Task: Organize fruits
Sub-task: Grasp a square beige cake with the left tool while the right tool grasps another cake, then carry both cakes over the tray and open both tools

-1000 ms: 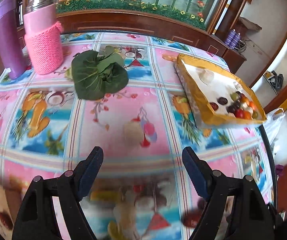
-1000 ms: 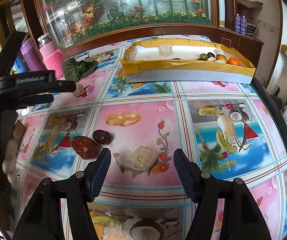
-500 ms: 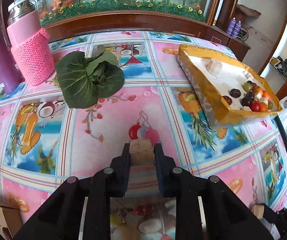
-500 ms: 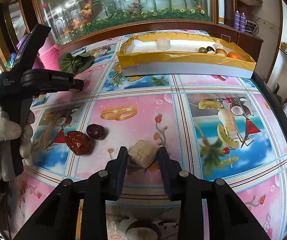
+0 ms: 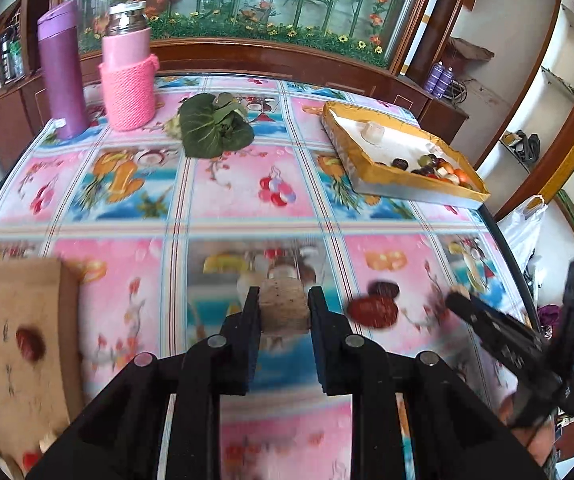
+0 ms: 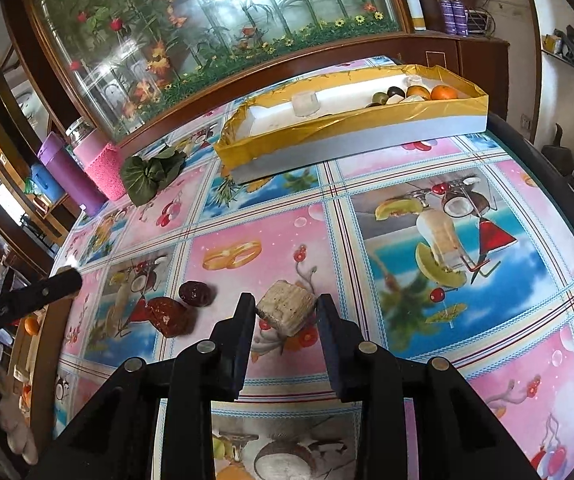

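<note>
My left gripper (image 5: 285, 300) is shut on a beige cube (image 5: 285, 314), held above the patterned tablecloth. My right gripper (image 6: 287, 304) is shut on a second beige, speckled chunk (image 6: 285, 310); whether it rests on the cloth I cannot tell. Two dark red dates (image 6: 169, 316) (image 6: 195, 293) lie just left of the right gripper, and show blurred in the left wrist view as dates (image 5: 373, 310). A gold-edged white tray (image 6: 351, 128) at the far side holds several fruits at its right end. Each gripper shows from the side in the other's view: right gripper (image 5: 461, 302), left gripper (image 6: 61, 280).
A brown cardboard board (image 5: 19, 340) at the near left carries an orange and a date. Leafy greens (image 5: 213, 128), a pink knitted-sleeve flask (image 5: 127, 76) and a purple tumbler (image 5: 63, 68) stand at the far left. The table's dark rim (image 6: 547, 168) curves round on the right.
Both grippers went from open to shut, each on a beige piece. The left one then drew back with its cube towards the near side. The right one rolled a little.
</note>
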{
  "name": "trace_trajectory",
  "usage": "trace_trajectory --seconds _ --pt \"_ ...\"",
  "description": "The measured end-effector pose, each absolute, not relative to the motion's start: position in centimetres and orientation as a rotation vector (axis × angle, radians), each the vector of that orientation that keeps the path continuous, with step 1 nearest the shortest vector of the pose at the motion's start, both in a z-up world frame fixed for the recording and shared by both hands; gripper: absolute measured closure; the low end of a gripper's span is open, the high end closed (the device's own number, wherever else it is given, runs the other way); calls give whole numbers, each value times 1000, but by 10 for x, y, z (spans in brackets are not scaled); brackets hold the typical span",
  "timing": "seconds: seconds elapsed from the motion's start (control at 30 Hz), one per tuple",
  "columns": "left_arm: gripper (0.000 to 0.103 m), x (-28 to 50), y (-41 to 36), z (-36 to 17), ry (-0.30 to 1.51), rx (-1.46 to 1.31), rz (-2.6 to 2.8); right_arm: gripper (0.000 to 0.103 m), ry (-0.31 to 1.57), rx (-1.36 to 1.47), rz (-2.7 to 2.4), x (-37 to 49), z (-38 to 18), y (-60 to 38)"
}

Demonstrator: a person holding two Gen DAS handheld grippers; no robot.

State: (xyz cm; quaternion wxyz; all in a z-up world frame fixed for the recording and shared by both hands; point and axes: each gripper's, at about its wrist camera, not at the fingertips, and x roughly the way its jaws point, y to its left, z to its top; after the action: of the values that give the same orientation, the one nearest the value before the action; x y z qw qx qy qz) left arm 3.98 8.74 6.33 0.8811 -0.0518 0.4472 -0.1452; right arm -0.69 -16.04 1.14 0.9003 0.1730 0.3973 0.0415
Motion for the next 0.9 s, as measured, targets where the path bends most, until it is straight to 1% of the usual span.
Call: trace_trajectory --seconds 0.13,0.27,0.53,0.67,0.9 --pt "81 3 96 68 896 -112 -294 69 819 299 73 -12 17 -150" --pt "81 -31 106 76 836 -101 -274 69 813 306 124 -41 31 -136" --pt "81 -79 140 86 773 -156 -241 69 784 222 200 -95 56 -90" --pt "81 -94 176 81 773 -189 -170 69 781 187 261 -108 65 -58" --pt "81 -110 265 72 772 -308 0 69 777 115 377 -117 74 10"
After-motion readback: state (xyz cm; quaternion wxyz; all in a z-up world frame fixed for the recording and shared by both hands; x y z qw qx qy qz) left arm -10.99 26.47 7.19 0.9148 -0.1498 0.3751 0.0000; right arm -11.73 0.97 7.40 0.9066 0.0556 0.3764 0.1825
